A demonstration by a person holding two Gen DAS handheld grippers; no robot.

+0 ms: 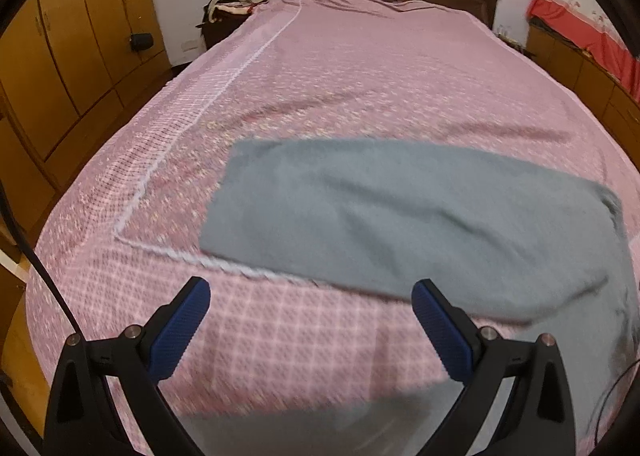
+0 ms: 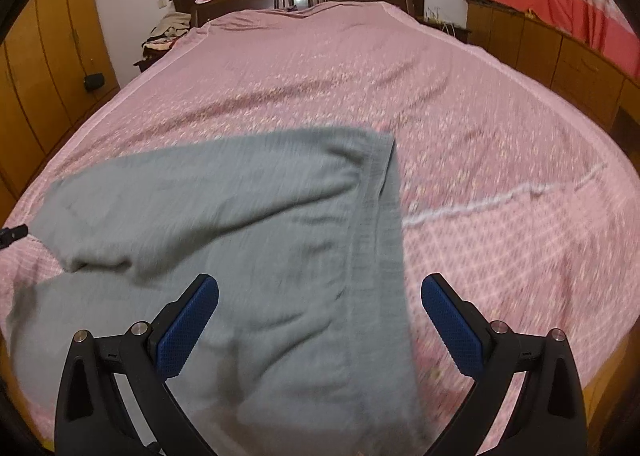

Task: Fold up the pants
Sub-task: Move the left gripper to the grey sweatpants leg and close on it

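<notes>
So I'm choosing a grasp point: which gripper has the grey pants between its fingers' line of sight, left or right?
The right gripper: the grey pants lie directly ahead between its open fingers. The left gripper mostly faces bare pink bedspread.

1. There are no words, numbers, labels or signs to read in either view.
2. The pink bedspread (image 1: 360, 88) has only small flower and check patterns, no letters.
3. The grey pants (image 2: 240, 216) are plain, with no tag or brand showing.
</notes>
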